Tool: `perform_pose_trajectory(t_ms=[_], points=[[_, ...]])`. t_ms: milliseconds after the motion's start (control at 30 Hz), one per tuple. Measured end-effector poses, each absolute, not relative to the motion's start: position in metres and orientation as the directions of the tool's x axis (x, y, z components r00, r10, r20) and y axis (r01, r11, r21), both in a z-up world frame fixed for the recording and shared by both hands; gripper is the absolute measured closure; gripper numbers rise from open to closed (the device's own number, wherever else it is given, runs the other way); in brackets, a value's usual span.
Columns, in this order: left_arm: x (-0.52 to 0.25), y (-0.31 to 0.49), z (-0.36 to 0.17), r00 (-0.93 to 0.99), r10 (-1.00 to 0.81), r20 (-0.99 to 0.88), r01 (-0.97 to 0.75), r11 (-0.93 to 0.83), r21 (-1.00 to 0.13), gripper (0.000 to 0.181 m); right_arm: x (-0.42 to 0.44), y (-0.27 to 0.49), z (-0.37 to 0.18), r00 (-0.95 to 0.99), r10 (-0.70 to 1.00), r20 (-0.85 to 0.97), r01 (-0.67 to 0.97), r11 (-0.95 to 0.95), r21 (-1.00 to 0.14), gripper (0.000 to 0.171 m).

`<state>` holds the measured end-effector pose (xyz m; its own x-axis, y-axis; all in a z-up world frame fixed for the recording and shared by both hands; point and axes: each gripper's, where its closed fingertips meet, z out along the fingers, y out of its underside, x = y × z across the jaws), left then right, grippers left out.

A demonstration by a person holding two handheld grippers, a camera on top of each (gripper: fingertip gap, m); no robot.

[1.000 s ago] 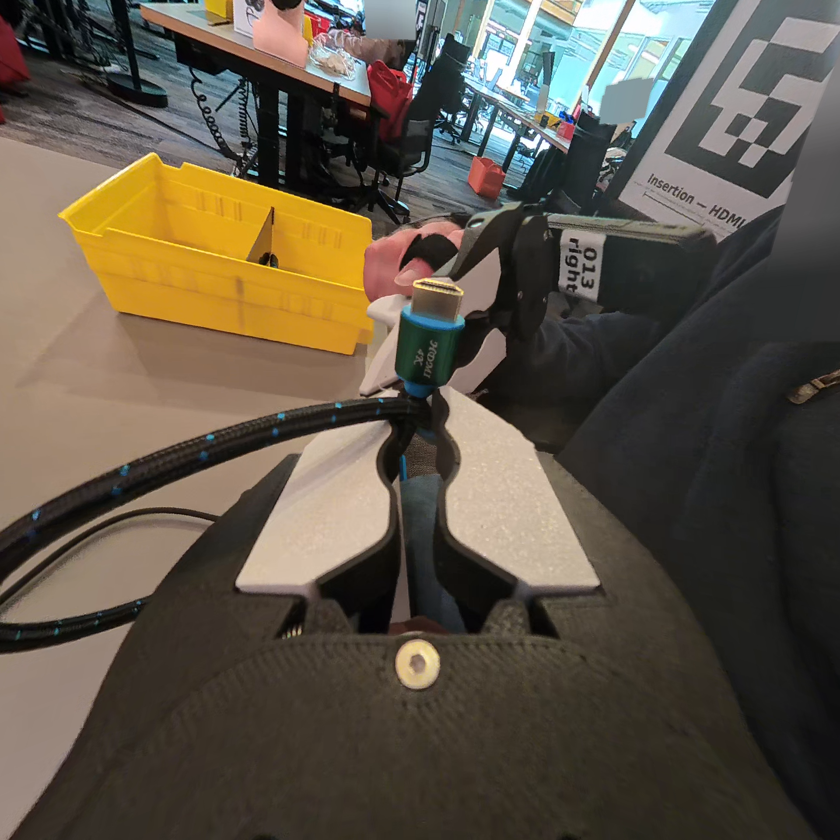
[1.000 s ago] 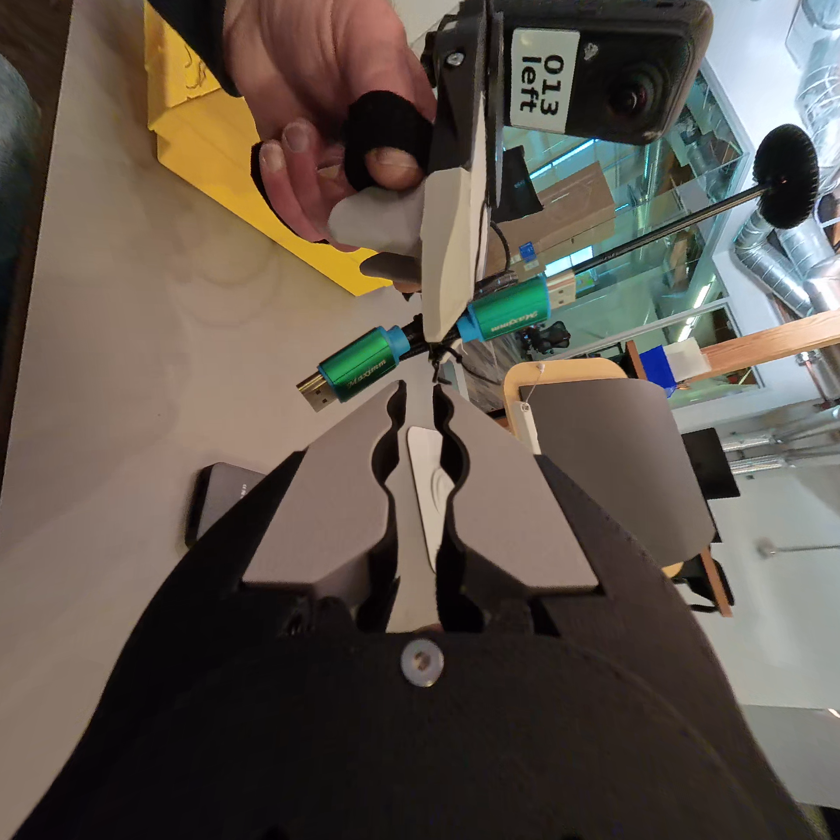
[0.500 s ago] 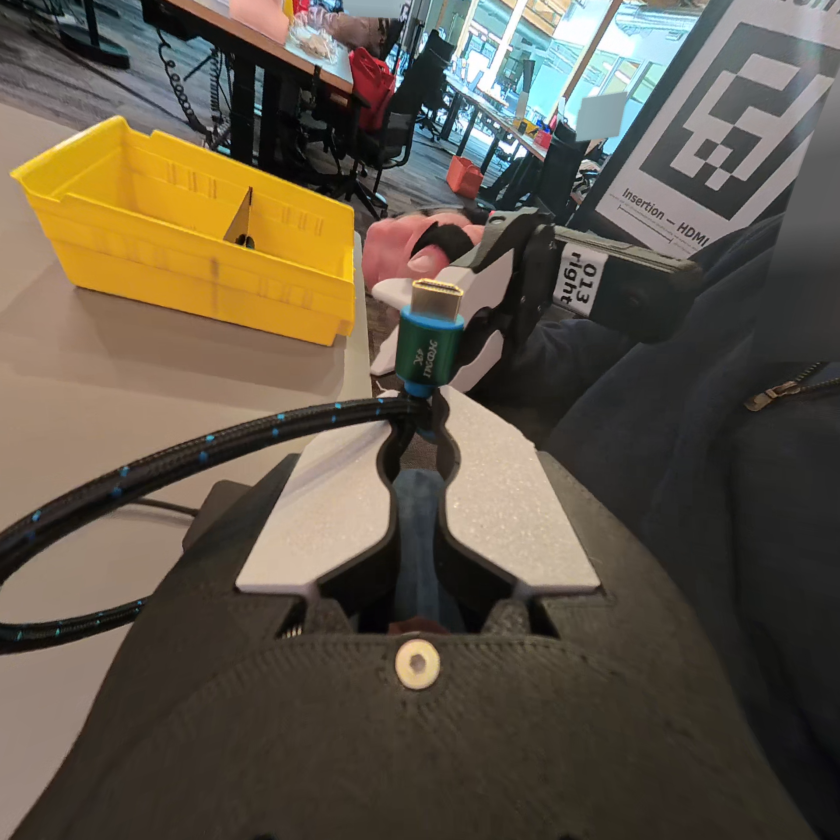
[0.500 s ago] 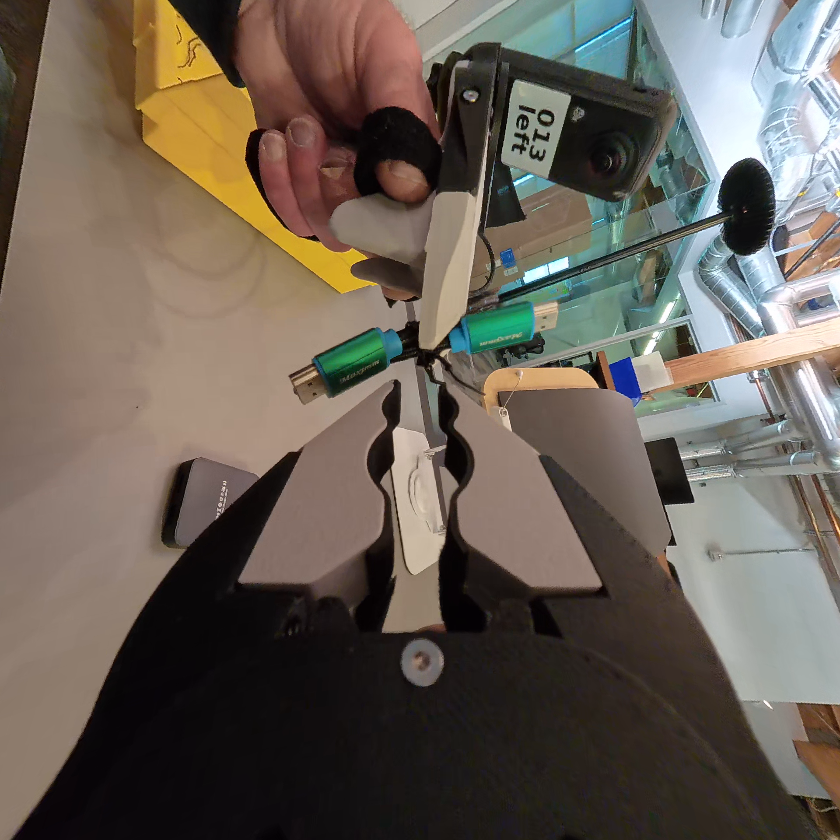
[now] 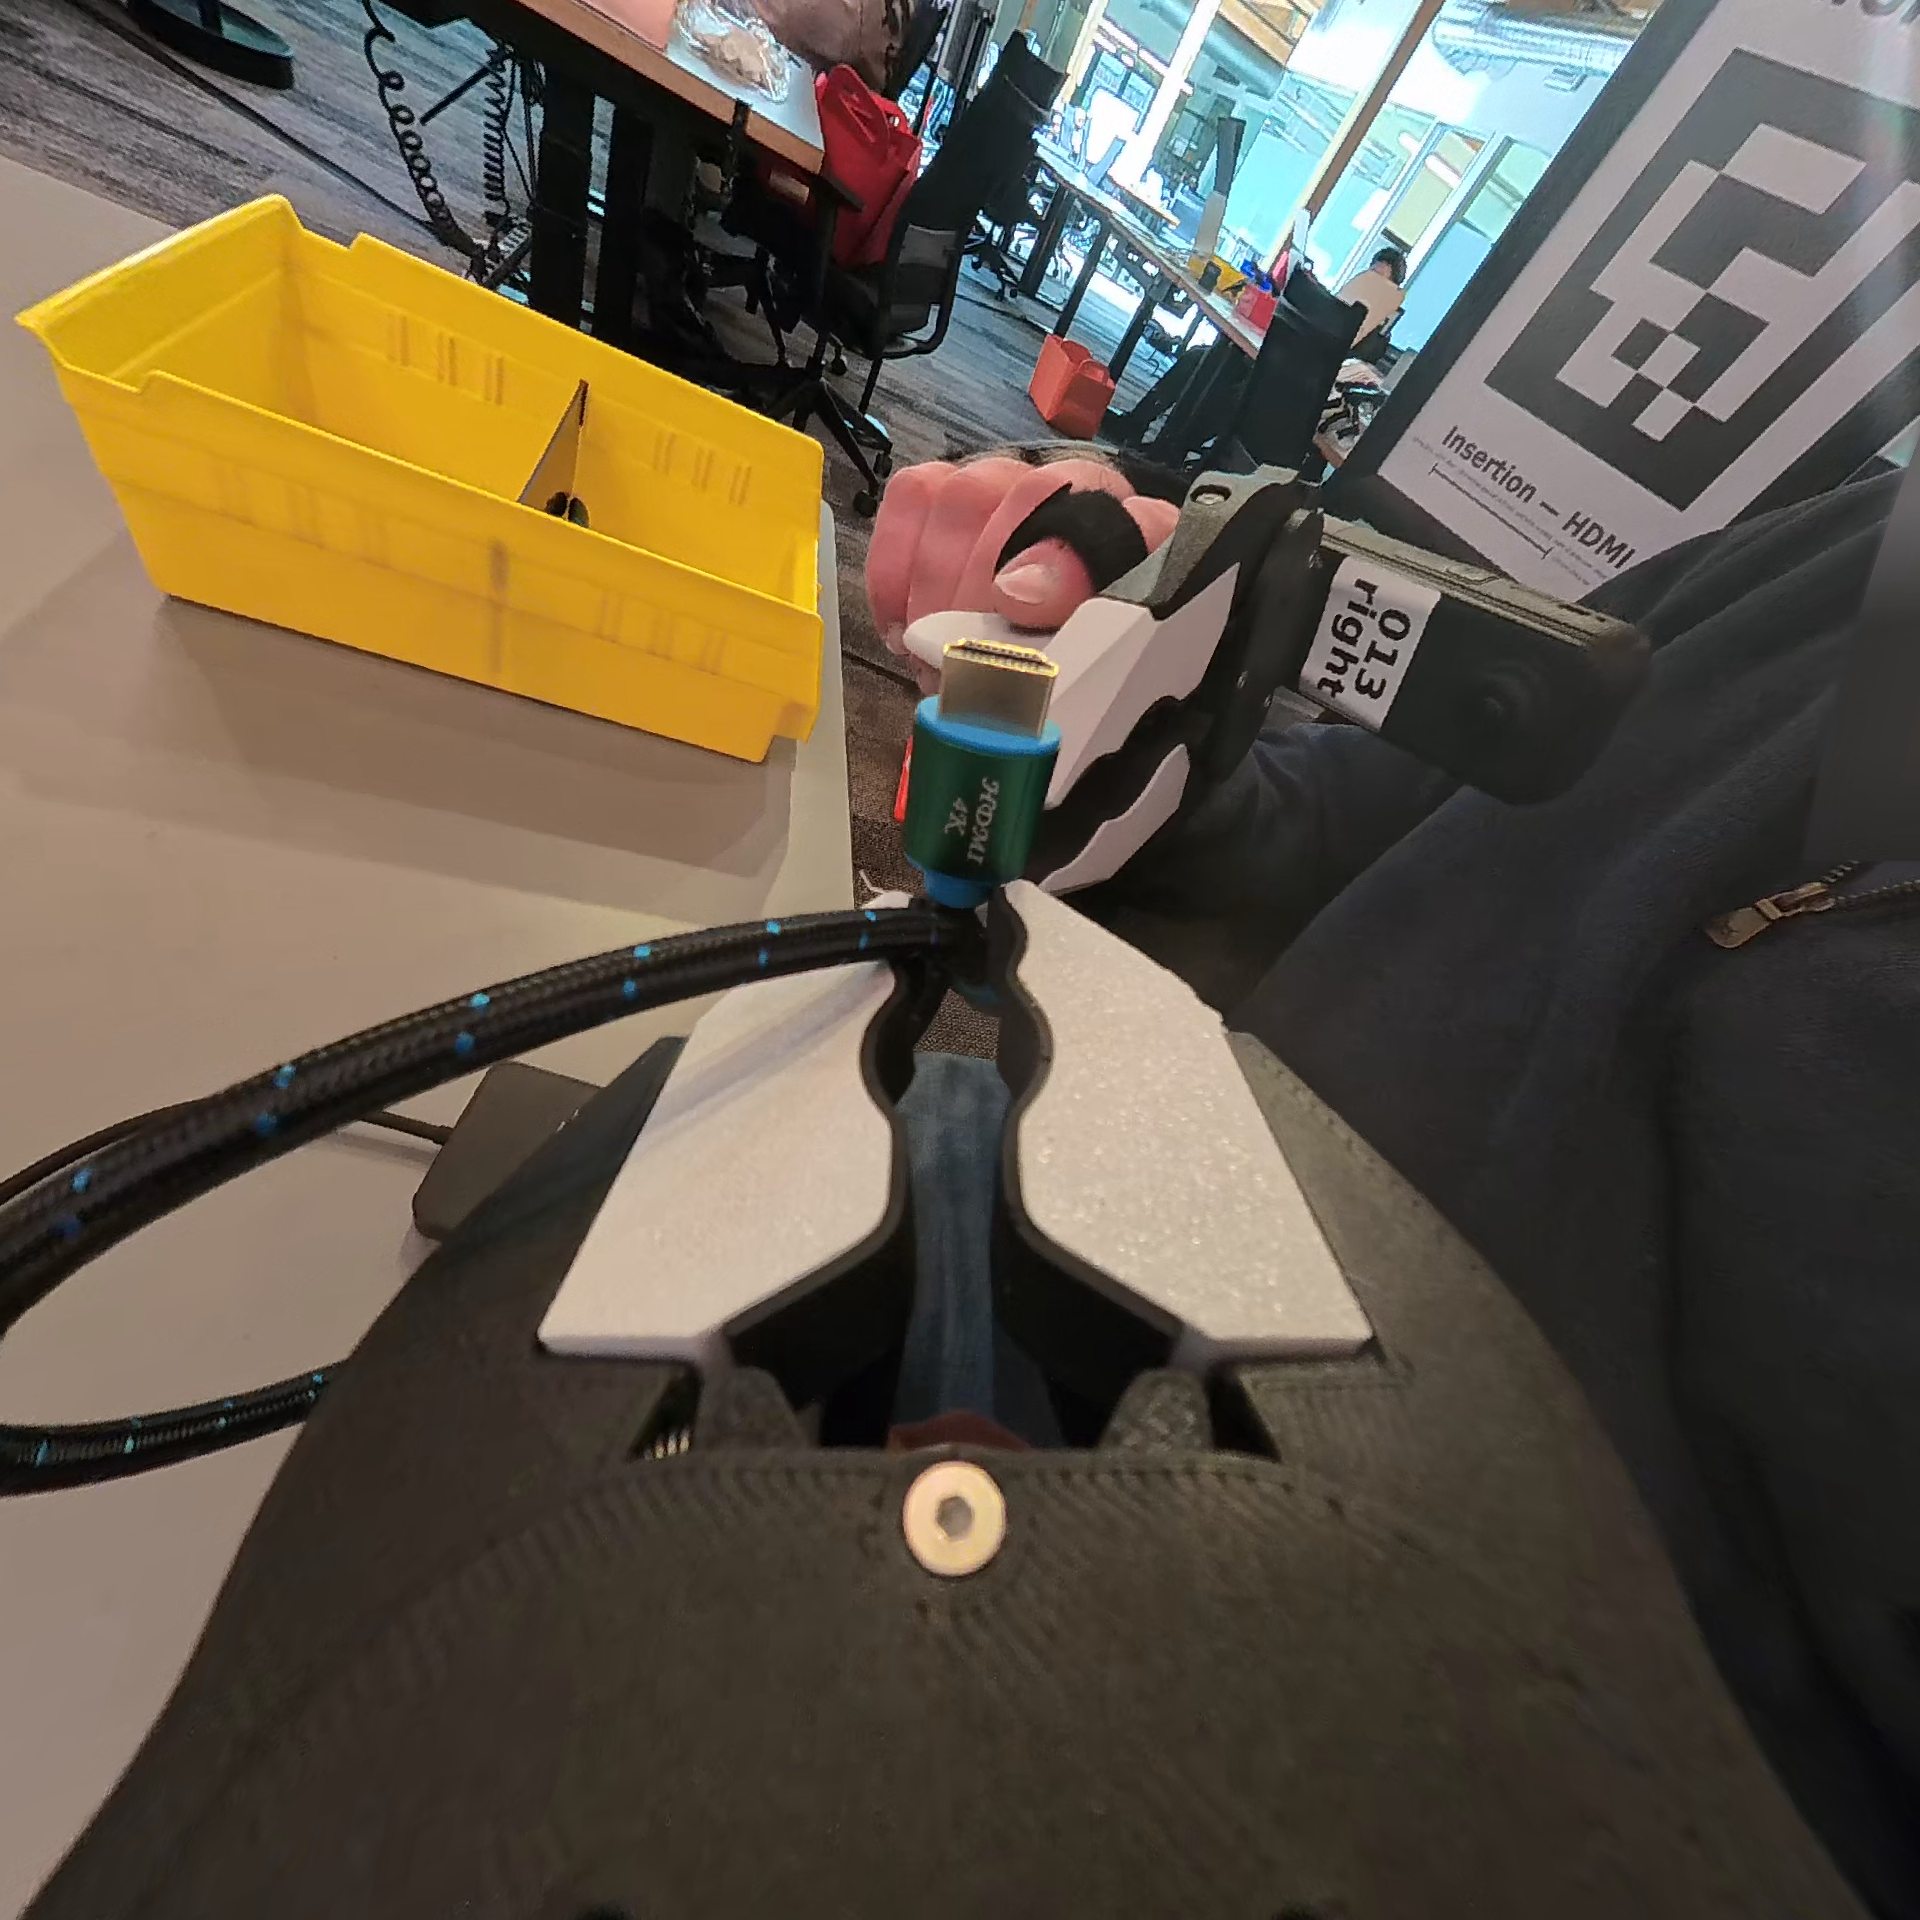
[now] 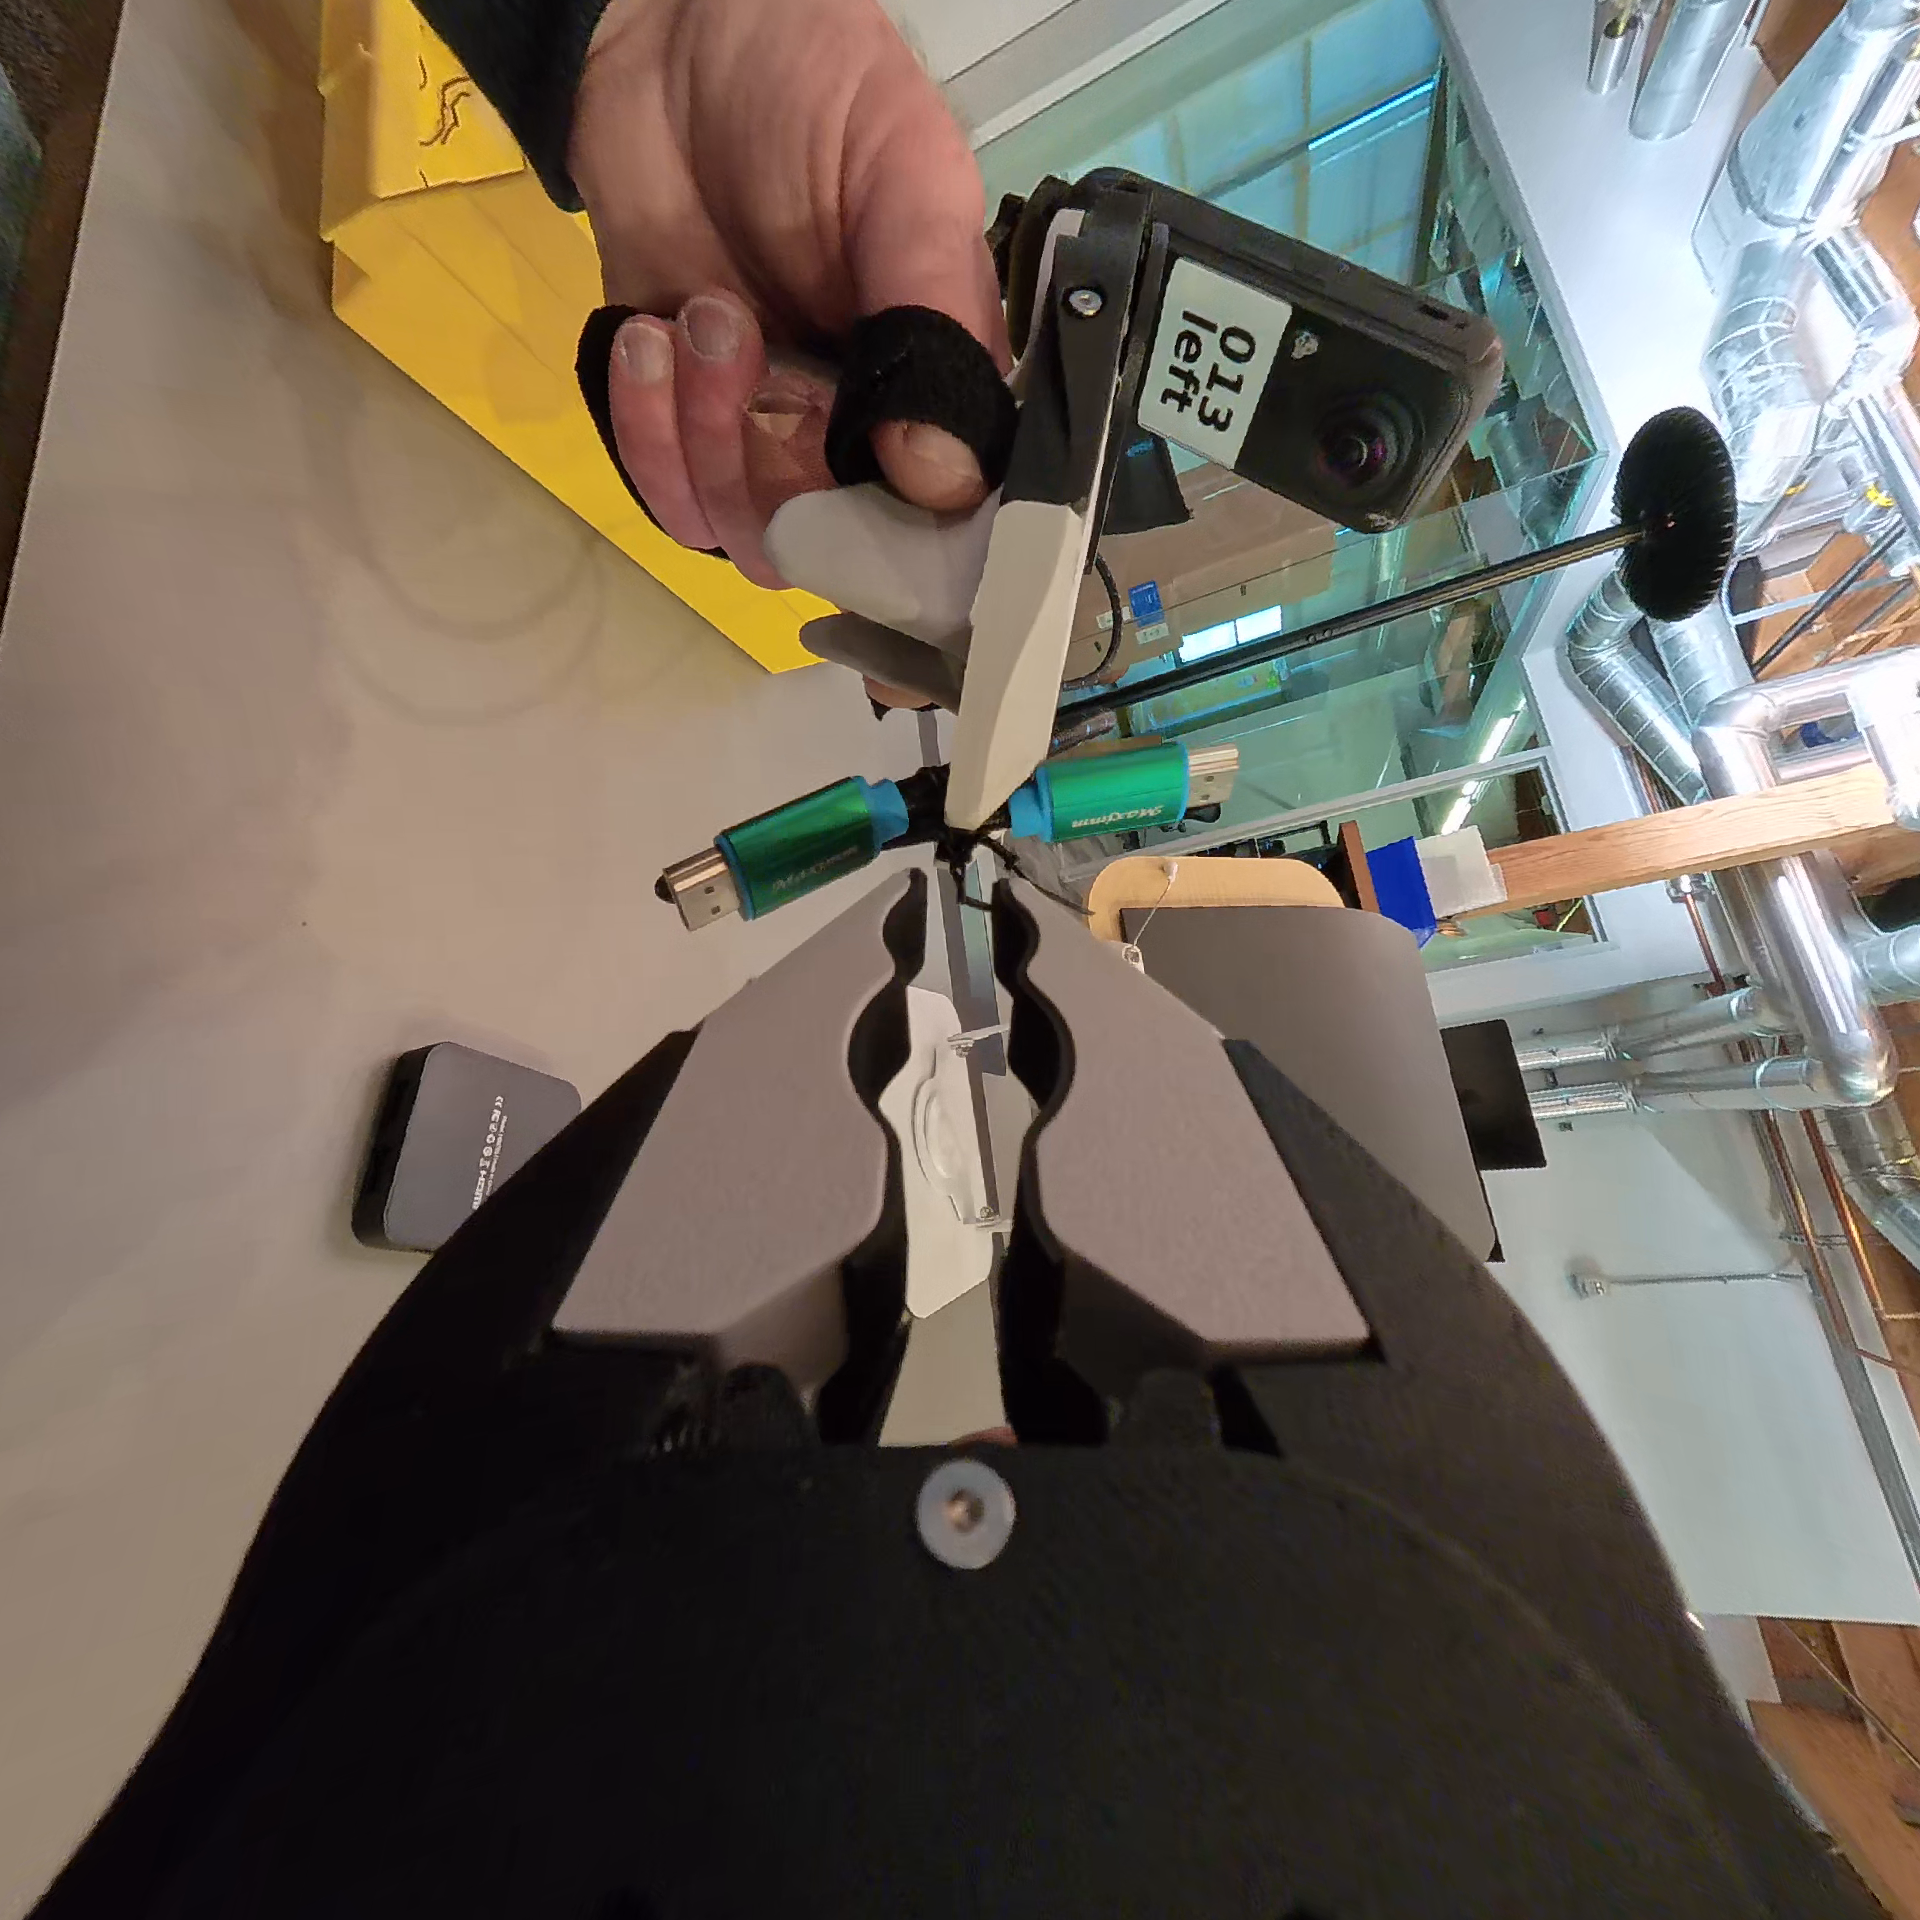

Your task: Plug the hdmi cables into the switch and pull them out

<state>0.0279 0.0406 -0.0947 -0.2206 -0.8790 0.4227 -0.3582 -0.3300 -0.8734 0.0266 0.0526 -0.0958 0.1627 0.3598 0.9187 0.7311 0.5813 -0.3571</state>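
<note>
Both claws have barely shifted. My left claw (image 5: 961,925) pinches the braided black cable (image 5: 416,1049) behind its green metal plug (image 5: 982,790). My right claw (image 6: 958,883) is narrow, its grasp unclear, and the flat grey switch (image 6: 457,1143) is still unplugged.

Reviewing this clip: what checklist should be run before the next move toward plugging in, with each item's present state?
1. Left gripper shut on braided cable just behind green plug: ok.
2. Plug's metal tip bare and unblocked: ok.
3. Plug aimed at switch: not ok; it points up, while the switch lies flat on the table.
4. Right gripper free: cannot tell; jaws narrowly apart, thin black strands at its tips.
5. Switch ports empty: cannot tell.
</note>
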Motion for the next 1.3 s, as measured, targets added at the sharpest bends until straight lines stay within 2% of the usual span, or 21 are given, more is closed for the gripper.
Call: perform_pose_trajectory(t_ms=[300, 467, 667, 867, 1033, 1167, 1300], points=[[0.028, 0.039, -0.094, -0.228, -0.880, 0.416, -0.350, -0.324, -0.879, 0.171, 0.028, 0.055, -0.099, 0.184, 0.404, 0.896, 0.722, 0.563, -0.402, 0.169], [0.029, 0.038, -0.092, -0.228, -0.894, 0.386, -0.335, -0.300, -0.893, 0.171, 0.027, 0.054, -0.100, 0.250, 0.521, 0.816, 0.662, 0.524, -0.537, 0.170], [0.031, 0.042, -0.089, -0.189, -0.943, 0.274, -0.300, -0.210, -0.930, 0.171, 0.026, 0.056, -0.102, 0.357, 0.748, 0.559, 0.502, 0.351, -0.791, 0.171], [0.032, 0.048, -0.088, -0.128, -0.984, 0.121, -0.285, -0.080, -0.955, 0.171, 0.026, 0.059, -0.102, 0.390, 0.908, 0.153, 0.259, 0.051, -0.965, 0.171], [0.034, 0.050, -0.086, -0.081, -0.997, -0.020, -0.272, 0.042, -0.962, 0.171, 0.026, 0.056, -0.095, 0.301, 0.939, -0.168, 0.045, -0.190, -0.981, 0.171], [0.035, 0.051, -0.083, -0.046, -0.989, -0.137, -0.273, 0.145, -0.951, 0.171, 0.027, 0.052, -0.088, 0.152, 0.899, -0.412, -0.111, -0.398, -0.910, 0.171], [0.035, 0.053, -0.083, -0.005, -0.960, -0.279, -0.309, 0.267, -0.913, 0.171, 0.027, 0.050, -0.084, 0.044, 0.836, -0.546, -0.191, -0.530, -0.826, 0.171]])
